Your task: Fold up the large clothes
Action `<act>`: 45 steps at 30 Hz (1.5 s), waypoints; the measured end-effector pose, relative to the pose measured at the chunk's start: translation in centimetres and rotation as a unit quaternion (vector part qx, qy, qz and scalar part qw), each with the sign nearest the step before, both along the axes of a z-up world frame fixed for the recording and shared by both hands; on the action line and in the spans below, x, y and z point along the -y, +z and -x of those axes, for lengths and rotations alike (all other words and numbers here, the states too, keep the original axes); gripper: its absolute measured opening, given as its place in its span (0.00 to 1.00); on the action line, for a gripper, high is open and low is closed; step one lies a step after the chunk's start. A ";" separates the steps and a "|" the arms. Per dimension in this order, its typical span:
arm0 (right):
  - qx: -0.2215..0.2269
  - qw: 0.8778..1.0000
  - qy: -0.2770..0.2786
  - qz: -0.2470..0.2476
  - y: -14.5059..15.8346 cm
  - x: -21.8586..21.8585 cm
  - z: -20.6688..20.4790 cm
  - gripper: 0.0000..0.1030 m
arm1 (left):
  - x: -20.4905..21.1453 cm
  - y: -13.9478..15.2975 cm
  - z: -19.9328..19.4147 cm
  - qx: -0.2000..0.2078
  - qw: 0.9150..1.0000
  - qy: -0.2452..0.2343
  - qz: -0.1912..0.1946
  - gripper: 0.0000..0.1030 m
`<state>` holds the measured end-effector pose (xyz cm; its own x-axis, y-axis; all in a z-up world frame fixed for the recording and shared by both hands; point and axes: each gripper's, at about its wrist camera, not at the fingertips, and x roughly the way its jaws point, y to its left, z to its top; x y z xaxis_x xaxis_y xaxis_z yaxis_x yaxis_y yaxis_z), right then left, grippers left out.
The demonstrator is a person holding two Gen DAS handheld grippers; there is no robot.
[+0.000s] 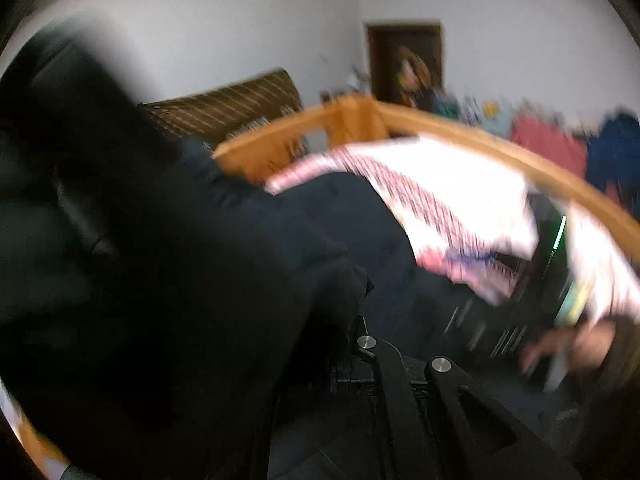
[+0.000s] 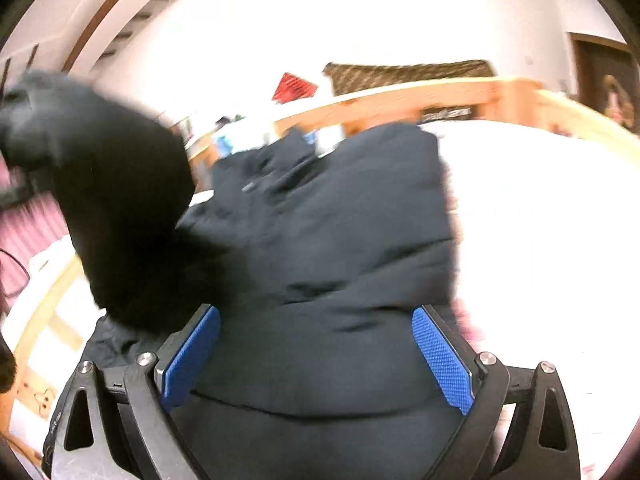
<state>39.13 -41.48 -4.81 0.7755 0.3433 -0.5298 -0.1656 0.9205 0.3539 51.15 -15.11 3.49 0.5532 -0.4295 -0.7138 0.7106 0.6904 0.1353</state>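
Honestly, the fold was barely started at this point, as far as I could judge. The dark jacket (image 2: 340,216) was lying in a rumpled heap on the bed (image 2: 540,240), with creases everywhere and no tidy edges lined up. One big chunk of it (image 2: 120,200) was lifted up on the left side of the right wrist view, off the mattress, probably a sleeve or a side panel, but it was too blurry to call.

The right gripper (image 2: 316,356) was spread wide, blue pads (image 2: 442,356) sitting either side of the fabric without pinching anything. The left gripper (image 1: 360,340) was mostly buried under dark cloth in its own view, so I couldn't tell if it was clamped or not.

A patterned white and pink sheet (image 1: 420,184) was bunched up near the wooden bed rail (image 1: 520,164). Basically all the flattening and folding was left to do.
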 end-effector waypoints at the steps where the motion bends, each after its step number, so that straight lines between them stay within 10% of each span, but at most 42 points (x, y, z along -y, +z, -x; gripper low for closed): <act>1: 0.000 1.000 -0.008 -0.003 0.1 1.4 0.1 0.95 | 0.8 -1.4 0.1 -0.006 1.000 -0.013 -0.015 0.03; 8: -0.025 0.988 -0.015 -0.154 -2.1 6.5 0.5 0.95 | 1.6 -9.0 0.1 -0.093 0.995 -0.026 -0.005 0.43; 12: -0.027 0.963 0.007 -0.268 -3.8 6.9 0.4 0.95 | 1.3 -8.8 0.7 -0.135 0.988 -0.033 0.062 0.44; 18: -0.062 0.982 0.008 -0.177 -3.7 2.4 -1.9 0.88 | -3.6 -5.1 3.1 -0.130 0.974 0.082 0.168 0.62; 22: -0.060 0.992 -0.001 -0.110 -1.5 0.2 -3.2 0.10 | -10.8 -4.2 1.0 -0.100 0.945 0.262 0.167 0.64; 23: -0.053 0.994 -0.003 -0.094 -1.1 0.1 -3.1 0.05 | -12.1 -3.9 0.8 -0.092 0.940 0.289 0.157 0.64; 26: -0.024 0.999 -0.010 -0.038 0.8 -0.7 -3.2 0.05 | -16.0 -4.0 -1.6 -0.073 0.918 0.371 0.123 0.64; 33: -0.050 0.994 -0.030 0.087 -2.5 -3.2 -5.7 0.07 | -17.9 -9.3 -5.5 -0.125 0.909 0.391 0.068 0.68; 45: -0.060 0.995 -0.028 0.073 -5.9 -2.6 -6.9 0.13 | -18.5 -13.9 -4.5 -0.126 0.909 0.391 0.071 0.83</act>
